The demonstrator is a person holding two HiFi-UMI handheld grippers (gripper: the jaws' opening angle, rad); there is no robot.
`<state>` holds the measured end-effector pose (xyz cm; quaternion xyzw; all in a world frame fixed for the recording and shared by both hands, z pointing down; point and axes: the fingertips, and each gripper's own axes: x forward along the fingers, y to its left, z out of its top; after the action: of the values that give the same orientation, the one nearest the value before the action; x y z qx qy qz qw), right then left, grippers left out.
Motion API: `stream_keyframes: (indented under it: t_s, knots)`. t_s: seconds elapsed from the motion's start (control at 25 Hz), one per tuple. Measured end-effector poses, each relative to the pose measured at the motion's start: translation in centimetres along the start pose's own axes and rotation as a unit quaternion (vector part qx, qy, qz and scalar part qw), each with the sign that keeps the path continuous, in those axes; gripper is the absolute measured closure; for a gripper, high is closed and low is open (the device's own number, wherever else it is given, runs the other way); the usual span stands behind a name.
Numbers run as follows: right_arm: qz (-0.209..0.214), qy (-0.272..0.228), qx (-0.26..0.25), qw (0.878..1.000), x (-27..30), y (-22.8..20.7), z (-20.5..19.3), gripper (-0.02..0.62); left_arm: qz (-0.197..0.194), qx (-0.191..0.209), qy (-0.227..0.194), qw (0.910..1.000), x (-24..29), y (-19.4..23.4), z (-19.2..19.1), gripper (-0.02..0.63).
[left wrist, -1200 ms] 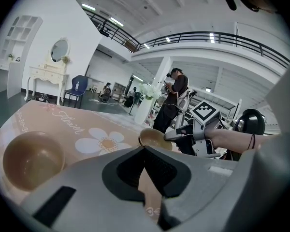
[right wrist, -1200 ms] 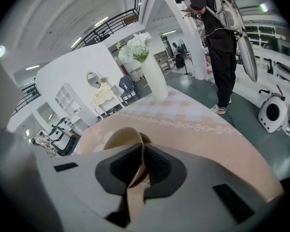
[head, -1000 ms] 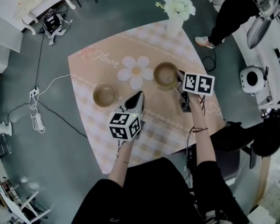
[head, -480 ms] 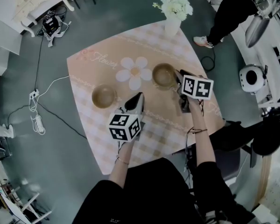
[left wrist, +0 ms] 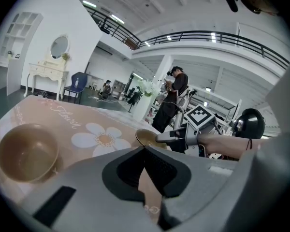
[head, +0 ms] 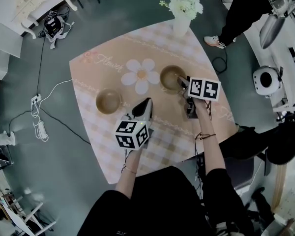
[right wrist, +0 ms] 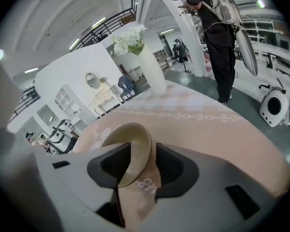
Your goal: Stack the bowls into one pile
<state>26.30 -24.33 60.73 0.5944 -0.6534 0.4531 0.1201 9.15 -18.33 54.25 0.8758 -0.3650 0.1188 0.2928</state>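
- Right hand-held gripper (right wrist: 143, 152): jaws spread wide, just been opening, loosely straddling the thin rim of a glossy tan bowl (head: 170, 76) toward the counter's (head: 113, 65) right edge.
- Left hand-held gripper (left wrist: 145, 150): jaws together, empty.
- Second round bowl (head: 108, 101) sits near the left edge.

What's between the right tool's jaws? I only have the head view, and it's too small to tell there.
Observer: The near rim of the right-hand bowl. The right tool straddles it, one pad inside and one outside. Its jaws have just been opening.
Operator: Is it gripping?
Observer: No. The outer pad stands clear of the bowl's wall, with cloth showing in the gap.
Operator: And the left tool?
Observer: The left tool is shut, tips together, with nothing between them.
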Motion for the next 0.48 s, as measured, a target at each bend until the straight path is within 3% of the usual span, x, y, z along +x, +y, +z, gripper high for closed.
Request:
stream_keyframes:
  t_s: [0.2,0.32,0.48]
  knots:
    - [-0.010,0.014,0.009,1.000,0.6,-0.2,-0.6,0.489,0.002,-0.003,0.000,1.0000,0.0,0.1,-0.2,0.609]
    - [-0.033,0.014,0.014,0.999,0.7,-0.9,-0.7,0.551,0.003,-0.004,0.000,1.0000,-0.2,0.3,-0.3,0.609]
    - [-0.040,0.010,0.040,0.998,0.6,-1.1,-0.6,0.574,0.006,-0.006,-0.002,1.0000,-0.5,0.6,-0.3,0.609]
